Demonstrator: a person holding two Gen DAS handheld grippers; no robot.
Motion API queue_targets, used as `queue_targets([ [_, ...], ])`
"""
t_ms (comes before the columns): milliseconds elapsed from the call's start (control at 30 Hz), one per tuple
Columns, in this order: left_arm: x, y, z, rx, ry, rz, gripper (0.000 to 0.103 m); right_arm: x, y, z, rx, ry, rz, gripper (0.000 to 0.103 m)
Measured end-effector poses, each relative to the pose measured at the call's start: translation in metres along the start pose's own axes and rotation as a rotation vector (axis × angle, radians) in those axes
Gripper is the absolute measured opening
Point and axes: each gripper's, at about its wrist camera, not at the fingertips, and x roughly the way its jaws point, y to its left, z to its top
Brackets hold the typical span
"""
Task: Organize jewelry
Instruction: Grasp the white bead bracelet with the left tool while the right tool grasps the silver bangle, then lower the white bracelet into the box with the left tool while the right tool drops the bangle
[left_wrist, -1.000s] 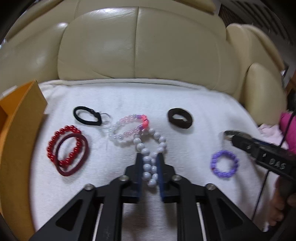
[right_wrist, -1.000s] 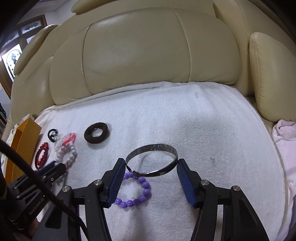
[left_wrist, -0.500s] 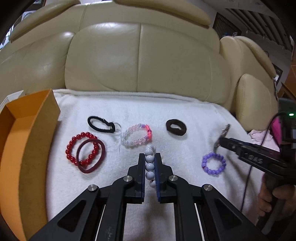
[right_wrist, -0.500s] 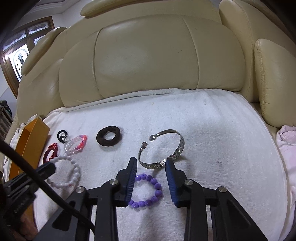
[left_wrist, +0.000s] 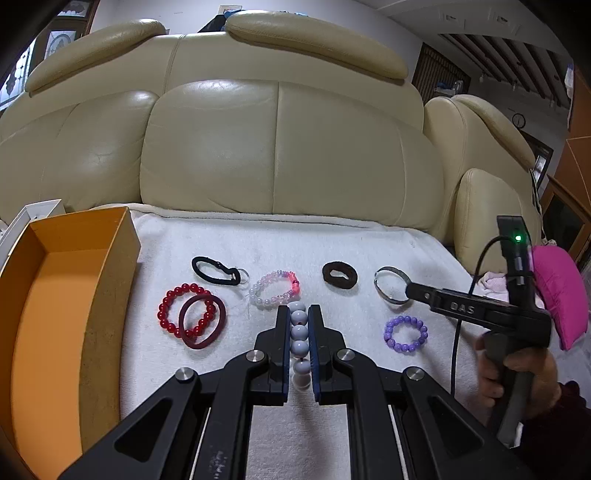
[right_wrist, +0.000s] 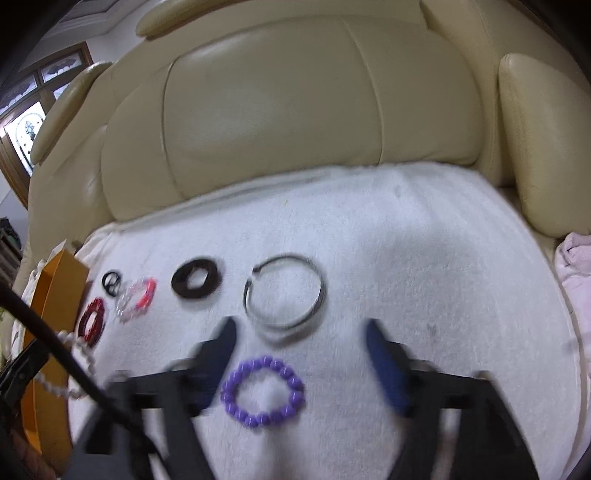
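Left gripper (left_wrist: 298, 325): jaws pinched on a white bead bracelet (left_wrist: 299, 334), the string of pale beads running upright between the blue pads, lifted off the white towel (left_wrist: 332, 240). In the right wrist view the same bracelet (right_wrist: 70, 363) hangs at the far left edge, in front of the orange box (right_wrist: 55, 291).

Right gripper (right_wrist: 299, 332): jaws spread wide, having just opened, nothing between the pads. Picture blurred here. The silver bangle (right_wrist: 284, 295) lies flat on the towel just beyond the fingertips, not touched.

Landmark: silver bangle (left_wrist: 391, 284), places as seen in the left wrist view.
- Purple bead bracelet (left_wrist: 405, 334): just nearer the camera than the bangle, flat on the towel (it sits between the spread fingers in the right wrist view (right_wrist: 263, 391), lower down).
- Brown hair tie (left_wrist: 340, 275): just left of the bangle.
- Pink-and-clear bead bracelet (left_wrist: 275, 290): further left, beyond the brown tie.
- Black hair tie (left_wrist: 216, 271): further left again.
- Red bead bracelet (left_wrist: 184, 310) with a dark red hair band (left_wrist: 203, 323) lying overlapped on it: far left and nearer the camera.
- Orange box (left_wrist: 55, 295): leftmost, at the towel's edge, open top, nothing seen inside.

Towel is spread over the seat of a cream leather sofa (left_wrist: 277, 140). A person's hand (left_wrist: 517, 373) grips the right gripper's handle.
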Motion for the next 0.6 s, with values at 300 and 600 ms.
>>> queue_targets([
  [300, -0.024, 0.008, 0.003, -0.015, -0.043, -0.025, 0.009, 0.046, 0.030, 0.009, -0.151, 0.028, -0.129, 0.076],
  [600, -0.091, 0.046, 0.012, -0.073, -0.209, -0.026, 0.009, 0.026, 0.051, 0.011, -0.139, -0.007, -0.103, 0.062],
])
